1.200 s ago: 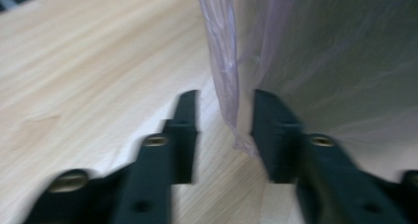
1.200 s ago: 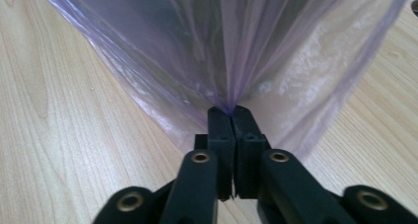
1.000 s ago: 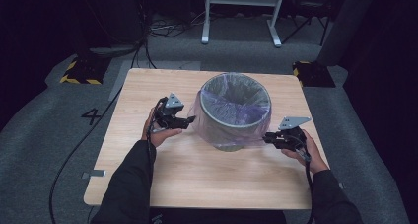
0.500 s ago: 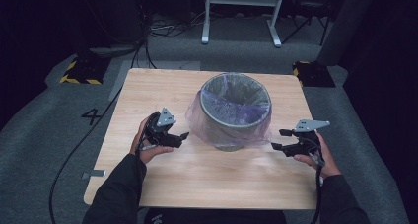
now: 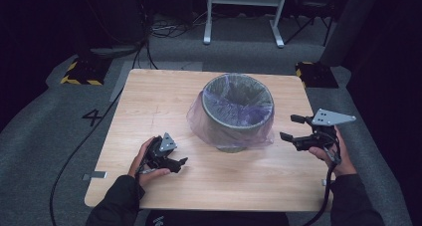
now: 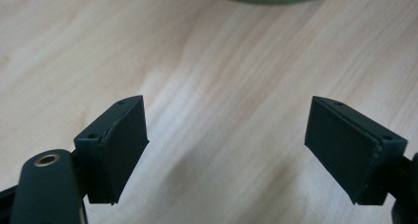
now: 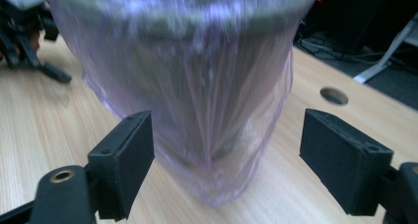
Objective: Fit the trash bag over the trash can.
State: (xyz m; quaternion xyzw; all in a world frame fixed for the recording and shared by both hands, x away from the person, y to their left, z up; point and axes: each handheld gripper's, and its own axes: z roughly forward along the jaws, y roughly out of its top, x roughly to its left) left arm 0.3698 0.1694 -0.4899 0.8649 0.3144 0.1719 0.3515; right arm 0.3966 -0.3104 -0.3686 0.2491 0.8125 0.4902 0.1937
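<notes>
Grey bin [image 5: 238, 114] between open claws

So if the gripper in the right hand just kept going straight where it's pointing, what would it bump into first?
Most likely the purple bag draped over the bin; it hangs just beyond the open right gripper, though the exact depth is unclear.

A recording lab is suggested: dark surroundings; cables [image 5: 164, 29] on grey carpet [image 5: 45, 121]; hazard-striped blocks [image 5: 79, 72]; numbered floor marking [image 5: 93, 117].
</notes>
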